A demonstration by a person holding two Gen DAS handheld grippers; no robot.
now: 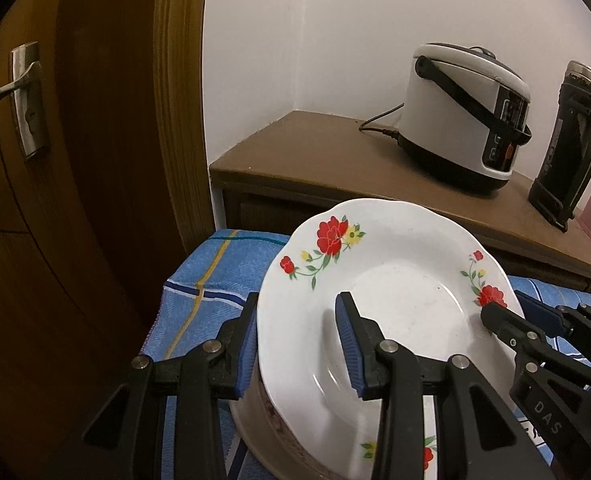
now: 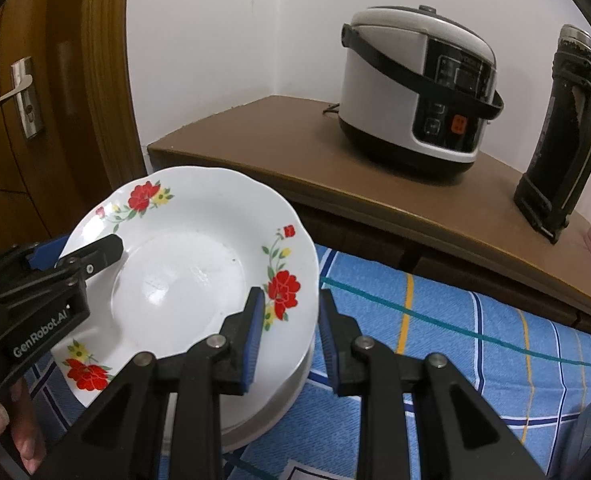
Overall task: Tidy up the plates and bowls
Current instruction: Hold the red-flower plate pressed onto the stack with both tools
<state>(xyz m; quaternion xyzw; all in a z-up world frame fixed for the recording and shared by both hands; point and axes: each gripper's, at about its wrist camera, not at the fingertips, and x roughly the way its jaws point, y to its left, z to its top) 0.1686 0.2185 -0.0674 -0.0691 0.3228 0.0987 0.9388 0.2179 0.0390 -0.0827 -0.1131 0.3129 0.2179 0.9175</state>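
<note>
A white deep plate with red flowers point(image 1: 395, 280) point(image 2: 183, 276) lies on top of a stack of dishes point(image 1: 255, 420) point(image 2: 263, 408) on a blue checked cloth. My left gripper point(image 1: 299, 340) straddles the plate's left rim, one finger outside and one inside the bowl. My right gripper point(image 2: 289, 332) straddles the right rim the same way. Each gripper also shows in the other's view, the right one point(image 1: 507, 320) and the left one point(image 2: 87, 254). The jaws stand apart around the rim; I cannot tell whether the pads touch it.
The blue cloth point(image 2: 475, 340) covers the table. Behind it a brown cabinet point(image 2: 295, 152) carries a white rice cooker point(image 2: 415, 92), a black thermos point(image 2: 563, 132) and a pink object at the far right. A wooden door point(image 1: 75, 140) with a metal handle stands at left.
</note>
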